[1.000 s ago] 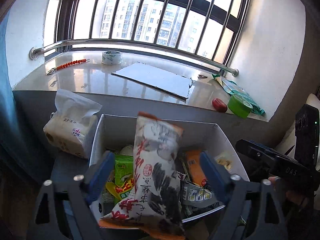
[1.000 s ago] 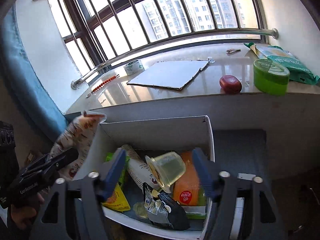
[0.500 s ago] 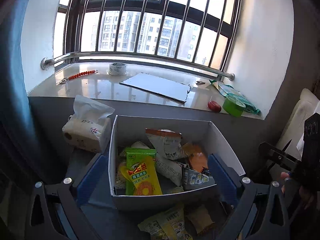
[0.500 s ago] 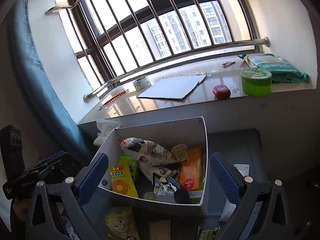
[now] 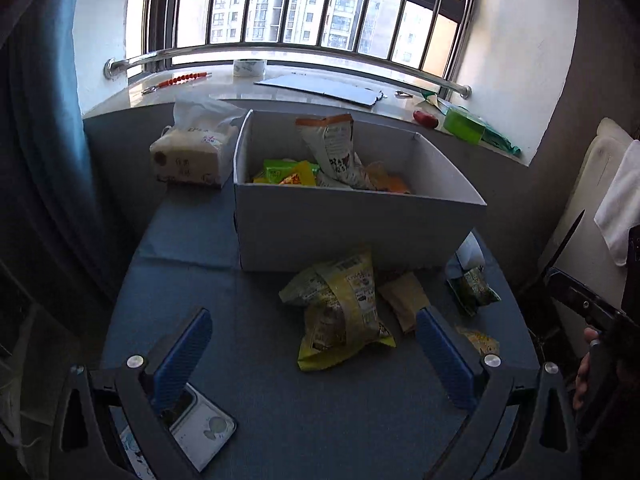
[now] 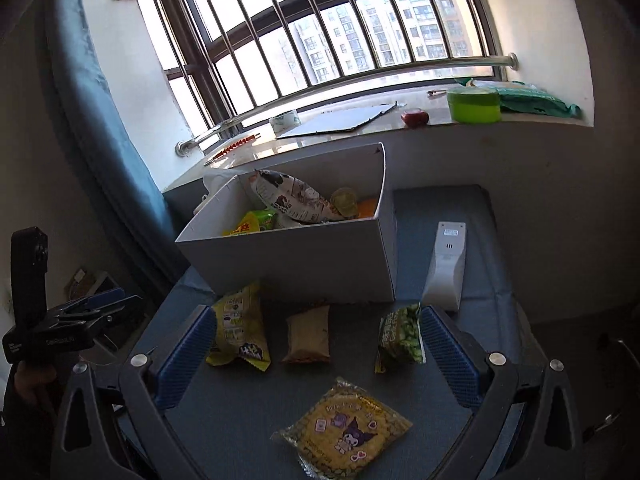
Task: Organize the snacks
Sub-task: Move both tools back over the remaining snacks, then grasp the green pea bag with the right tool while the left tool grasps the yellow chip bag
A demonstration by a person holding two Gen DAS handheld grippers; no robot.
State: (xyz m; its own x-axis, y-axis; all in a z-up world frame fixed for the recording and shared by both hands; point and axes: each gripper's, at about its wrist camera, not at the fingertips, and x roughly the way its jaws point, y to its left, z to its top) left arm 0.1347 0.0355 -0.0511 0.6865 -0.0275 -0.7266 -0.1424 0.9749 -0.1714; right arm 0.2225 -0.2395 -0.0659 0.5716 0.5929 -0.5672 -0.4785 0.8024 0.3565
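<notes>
The white box (image 5: 352, 224) stands on the blue-grey table (image 5: 248, 420) with its far side against the ledge under the window, its open top upward and its longer side running left to right in the left wrist view. Inside it, a white-and-black printed packet (image 5: 334, 148) leans with its orange-edged end up, above green and yellow packets (image 5: 286, 172). In front of the box lie loose snacks: a yellow bag (image 6: 238, 328) whose long axis runs toward the box, a tan packet (image 6: 308, 334) lying the same way, a green pea packet (image 6: 400, 338) beside it, and nearest the right wrist camera a yellow cartoon-printed packet (image 6: 346, 432) lying flat and skewed. A white device (image 6: 446, 264) lies just right of the box, a tissue pack (image 5: 188, 154) at its left. The left gripper (image 5: 316, 352) and the right gripper (image 6: 316, 354) both hang over the table with jaws wide apart, holding nothing.
</notes>
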